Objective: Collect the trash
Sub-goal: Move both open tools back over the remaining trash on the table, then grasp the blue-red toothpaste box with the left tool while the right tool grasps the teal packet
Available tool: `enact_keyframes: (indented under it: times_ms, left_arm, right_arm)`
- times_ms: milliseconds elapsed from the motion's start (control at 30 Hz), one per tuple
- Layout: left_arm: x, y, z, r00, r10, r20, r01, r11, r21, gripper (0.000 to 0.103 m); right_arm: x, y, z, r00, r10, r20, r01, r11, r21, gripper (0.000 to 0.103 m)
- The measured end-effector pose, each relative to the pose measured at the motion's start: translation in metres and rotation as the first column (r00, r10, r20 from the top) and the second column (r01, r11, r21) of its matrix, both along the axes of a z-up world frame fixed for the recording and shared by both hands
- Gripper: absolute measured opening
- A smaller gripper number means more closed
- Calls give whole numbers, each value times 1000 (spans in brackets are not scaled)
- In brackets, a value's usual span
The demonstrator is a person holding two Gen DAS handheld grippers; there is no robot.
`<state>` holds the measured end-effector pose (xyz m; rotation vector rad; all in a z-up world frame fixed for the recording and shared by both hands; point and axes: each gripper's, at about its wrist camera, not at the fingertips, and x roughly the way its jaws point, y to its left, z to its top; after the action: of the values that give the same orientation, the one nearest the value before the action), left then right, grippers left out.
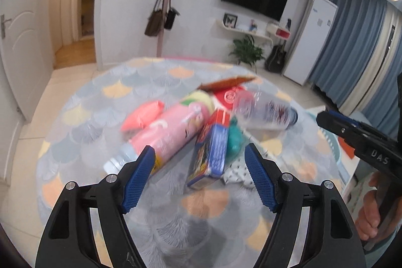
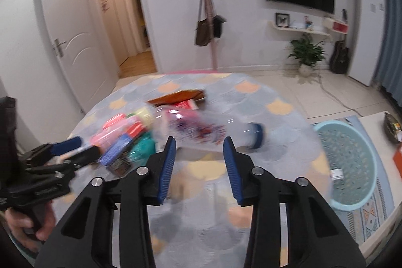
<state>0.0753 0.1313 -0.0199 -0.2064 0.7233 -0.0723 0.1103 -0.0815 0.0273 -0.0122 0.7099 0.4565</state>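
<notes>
A pile of trash lies on a round table [image 1: 75, 117] with a scale-pattern cloth. It holds a pink-labelled bottle [image 1: 168, 132], a blue and red carton [image 1: 209, 155], a clear bottle with a blue cap [image 1: 266, 112], a pink packet [image 1: 142, 116] and a teal wrapper [image 1: 235, 140]. My left gripper [image 1: 199, 157] is open, just short of the carton and pink bottle. My right gripper [image 2: 199, 150] is open, just short of the clear bottle [image 2: 201, 128]. The left gripper also shows in the right wrist view [image 2: 72, 148]. Both views are blurred.
A light blue plastic basket [image 2: 351, 165] stands on a patterned mat to the right of the table. A brown flat packet [image 2: 179, 96] lies at the far side of the pile. White doors, a coat stand, a TV wall and a fridge lie beyond.
</notes>
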Motion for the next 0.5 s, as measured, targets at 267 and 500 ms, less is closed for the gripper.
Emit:
enact_keyframes:
  times_ms: [267,500]
  left_arm:
    - [11,-11,-20,998,-43,-45,44,998,36,59]
    - [22,-13,-31,996,-45,-77,49,998,49,29]
  right_arm:
    - [-3,27,-10,995,71,-69,-69,997,29,35]
    - [0,35,-19,991,84,-107,-82,996,29,35]
